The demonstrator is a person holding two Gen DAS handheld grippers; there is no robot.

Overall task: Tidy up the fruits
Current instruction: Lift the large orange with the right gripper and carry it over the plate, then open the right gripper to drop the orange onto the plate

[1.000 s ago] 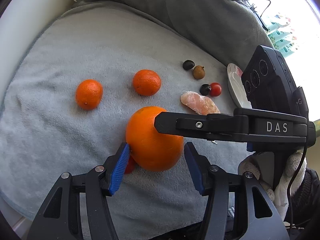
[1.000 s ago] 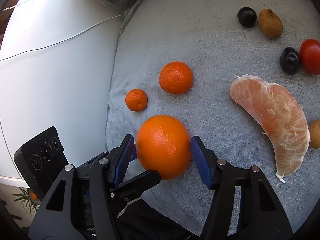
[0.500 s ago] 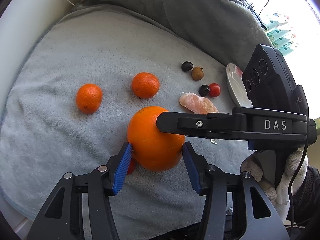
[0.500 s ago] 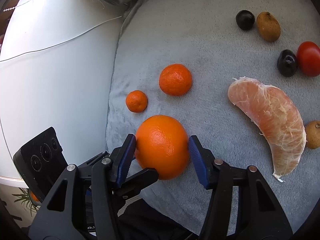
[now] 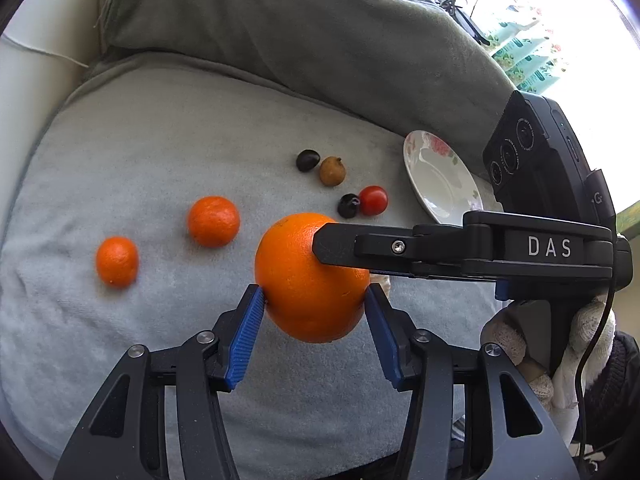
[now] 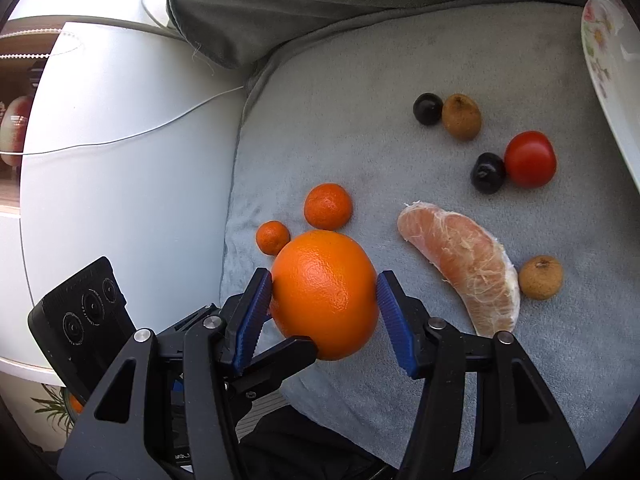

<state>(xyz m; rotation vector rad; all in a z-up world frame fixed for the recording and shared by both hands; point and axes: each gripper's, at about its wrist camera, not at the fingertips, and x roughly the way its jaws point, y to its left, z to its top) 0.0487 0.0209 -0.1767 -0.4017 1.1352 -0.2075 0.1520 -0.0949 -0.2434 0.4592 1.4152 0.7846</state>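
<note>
My right tool, marked "DAS", and my left tool both clamp the big orange; two mandarins lie beyond it, leftward.

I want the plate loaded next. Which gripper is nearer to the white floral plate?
Right. The right gripper reaches in from the plate's side; the left gripper is farther away. Both clamp the big orange.
</note>
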